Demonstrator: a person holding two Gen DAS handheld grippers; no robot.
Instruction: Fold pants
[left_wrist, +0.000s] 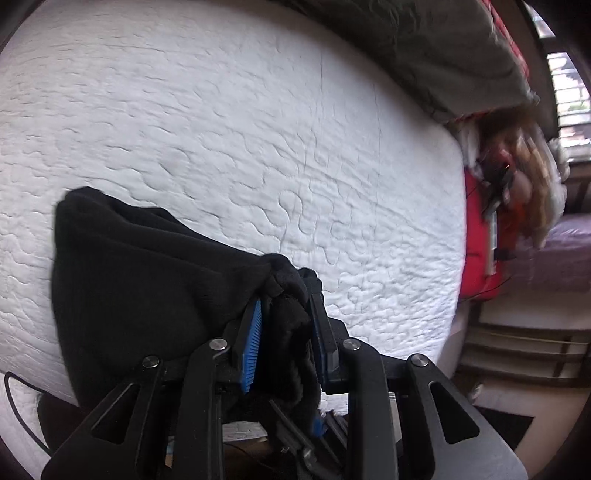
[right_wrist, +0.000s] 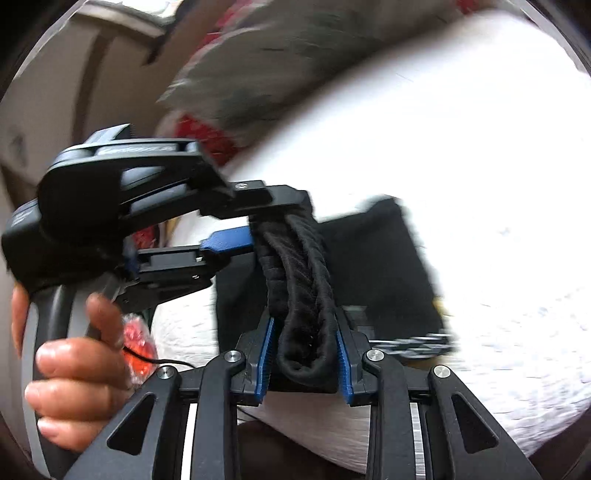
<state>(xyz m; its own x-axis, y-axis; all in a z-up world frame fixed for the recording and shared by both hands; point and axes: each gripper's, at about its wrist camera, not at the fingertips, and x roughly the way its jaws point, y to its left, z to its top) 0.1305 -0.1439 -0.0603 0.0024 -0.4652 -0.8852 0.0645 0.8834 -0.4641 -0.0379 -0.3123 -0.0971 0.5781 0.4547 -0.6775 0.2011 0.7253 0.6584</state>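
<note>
Black pants (left_wrist: 140, 280) lie bunched at lower left on a white quilted mattress (left_wrist: 240, 129) | left gripper (left_wrist: 286, 306) pinches a fold of the cloth | right gripper (right_wrist: 304, 332) pinches the thick ribbed waistband at lower centre | left gripper (right_wrist: 251, 225) clamps the same band from the left, held by a hand (right_wrist: 74, 369).

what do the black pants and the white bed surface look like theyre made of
Black pants: soft matte knit, likely cotton or fleece; ribbed thick edge, fuzzy surface. White bed surface: quilted matte textile, probably a mattress cover; wavy stitched lines puff it. Both grippers, left and right, clamp the pants.
</note>
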